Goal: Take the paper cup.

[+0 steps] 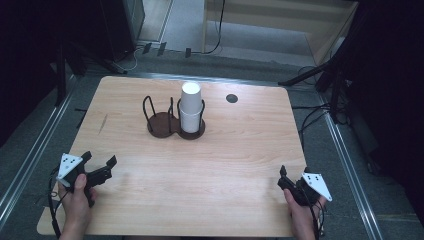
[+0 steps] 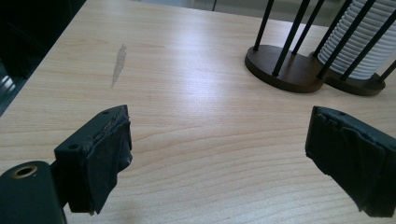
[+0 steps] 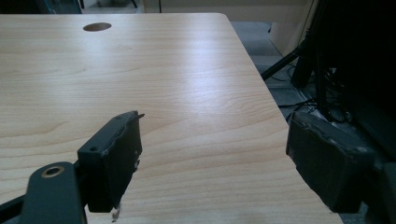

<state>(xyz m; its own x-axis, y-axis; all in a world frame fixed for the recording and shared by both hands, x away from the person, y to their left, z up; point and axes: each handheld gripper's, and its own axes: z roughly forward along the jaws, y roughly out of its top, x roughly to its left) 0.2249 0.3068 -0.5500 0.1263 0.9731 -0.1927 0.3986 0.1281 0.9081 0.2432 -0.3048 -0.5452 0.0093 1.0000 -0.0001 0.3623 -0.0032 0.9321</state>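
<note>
A dark brown two-ring cup holder [image 1: 172, 122] with black upright rods stands on the far middle of the wooden table [image 1: 200, 165]. Its right ring holds a stack of white paper cups [image 1: 190, 107]; its left ring [image 1: 161, 123] is bare. In the left gripper view the holder [image 2: 299, 70] and the ribbed cup stack [image 2: 359, 42] sit at the upper right. My left gripper [image 1: 100, 162] rests near the table's front left, open, nothing between its jaws [image 2: 217, 158]. My right gripper [image 1: 291, 175] sits at the front right corner, open [image 3: 210, 163] and holding nothing.
A round dark cable hole [image 1: 231, 98] lies in the tabletop behind and right of the holder, also near the top left of the right gripper view [image 3: 97, 27]. A grey scuff mark [image 2: 119, 63] marks the wood at left. Tripod legs and cables [image 3: 317, 70] stand past the table's right edge.
</note>
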